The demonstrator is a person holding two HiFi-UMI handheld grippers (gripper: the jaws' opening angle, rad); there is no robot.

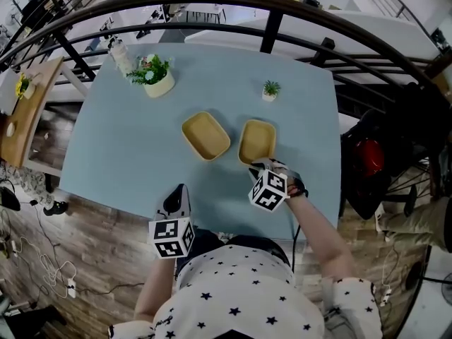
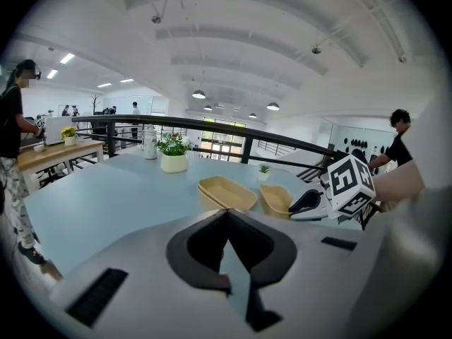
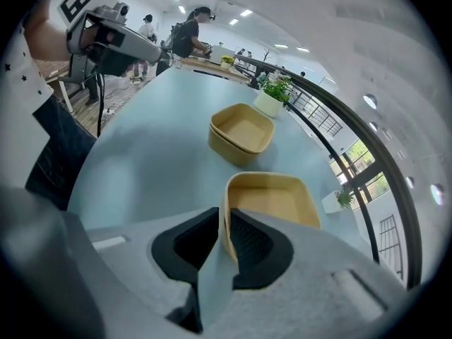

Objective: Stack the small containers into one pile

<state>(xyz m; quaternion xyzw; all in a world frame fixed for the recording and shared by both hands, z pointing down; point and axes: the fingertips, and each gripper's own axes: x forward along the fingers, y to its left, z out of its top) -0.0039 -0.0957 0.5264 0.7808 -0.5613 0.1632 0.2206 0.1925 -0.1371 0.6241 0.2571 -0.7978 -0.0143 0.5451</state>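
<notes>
**Surroundings.** The desk [image 1: 120,154] is light blue. A dark railing [image 1: 268,34] runs just beyond its far edge. Near the far left corner stand a flower pot [image 1: 157,78] with green leaves and a white bottle [image 1: 121,56], close beside each other. A small potted plant [image 1: 270,90] stands nearer the far right corner. All three stand well apart from the containers, on their far side. A wooden side table [image 1: 28,111] stands off the left edge, and a red and black object [image 1: 367,157], too dim to identify, sits beyond the right edge.

**Task items.** Two tan, shallow, round-cornered containers lie mouth-up side by side at mid-desk, near each other but apart. The free container [image 1: 205,135] lies toward the left edge. The held container [image 1: 257,140] lies toward the right edge.

**Right gripper.** The right gripper [image 1: 260,165] points steeply down at the end of the held container that faces the near edge. Its jaws are narrow and straddle that wall, one pad inside the container and one outside, both pressed on the rim. The free container lies beyond it, toward the far left corner.

**Left gripper.** The left gripper [image 1: 179,189] hangs over the near edge with its jaws fully together and nothing between them. It points toward the free container, which lies ahead of it and apart.
</notes>
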